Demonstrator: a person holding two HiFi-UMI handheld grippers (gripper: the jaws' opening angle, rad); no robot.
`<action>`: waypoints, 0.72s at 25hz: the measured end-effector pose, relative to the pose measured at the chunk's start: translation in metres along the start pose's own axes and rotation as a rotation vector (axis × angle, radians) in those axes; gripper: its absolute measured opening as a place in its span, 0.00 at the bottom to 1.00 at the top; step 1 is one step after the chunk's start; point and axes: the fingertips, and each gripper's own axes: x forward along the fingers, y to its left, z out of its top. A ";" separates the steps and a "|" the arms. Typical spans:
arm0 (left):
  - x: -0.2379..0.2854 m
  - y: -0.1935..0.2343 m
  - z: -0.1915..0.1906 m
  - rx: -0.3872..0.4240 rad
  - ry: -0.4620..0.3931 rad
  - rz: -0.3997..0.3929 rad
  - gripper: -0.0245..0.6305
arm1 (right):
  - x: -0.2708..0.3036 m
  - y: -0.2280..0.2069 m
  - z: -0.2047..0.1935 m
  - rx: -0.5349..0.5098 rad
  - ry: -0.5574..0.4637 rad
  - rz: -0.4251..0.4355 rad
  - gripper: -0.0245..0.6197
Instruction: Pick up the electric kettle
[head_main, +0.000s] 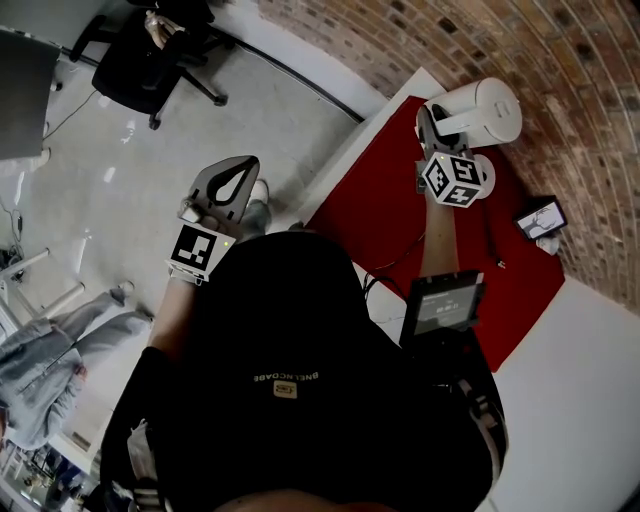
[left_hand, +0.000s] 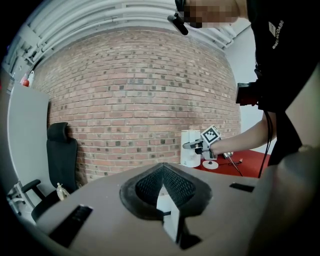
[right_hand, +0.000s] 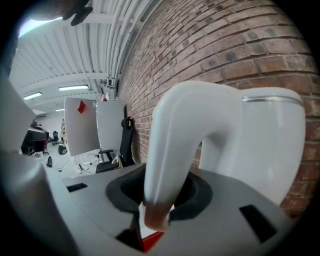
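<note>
Head view: the white electric kettle (head_main: 490, 110) is at the far corner of the red mat (head_main: 390, 210), by the brick wall. Your left gripper (head_main: 228, 185) hangs well apart from it.

Left gripper view: your jaws meet on nothing.

Right gripper view: your right gripper (right_hand: 155, 200) clamps the glossy handle (right_hand: 170, 150). It is probably stiff and slippery, and heavy if the kettle is filled.

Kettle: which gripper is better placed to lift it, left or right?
Right. The right gripper is clamped on the handle of the kettle; the left gripper, jaws together and empty, is over the floor, well away from the red mat.
</note>
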 end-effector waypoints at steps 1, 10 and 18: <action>-0.001 0.002 0.000 0.001 -0.002 0.000 0.05 | 0.001 0.005 0.003 -0.003 -0.001 0.012 0.20; -0.001 0.018 0.009 0.006 -0.029 -0.017 0.05 | 0.007 0.056 0.033 -0.026 -0.014 0.130 0.20; 0.006 0.035 0.026 0.028 -0.073 -0.059 0.05 | 0.010 0.104 0.051 -0.040 -0.019 0.205 0.21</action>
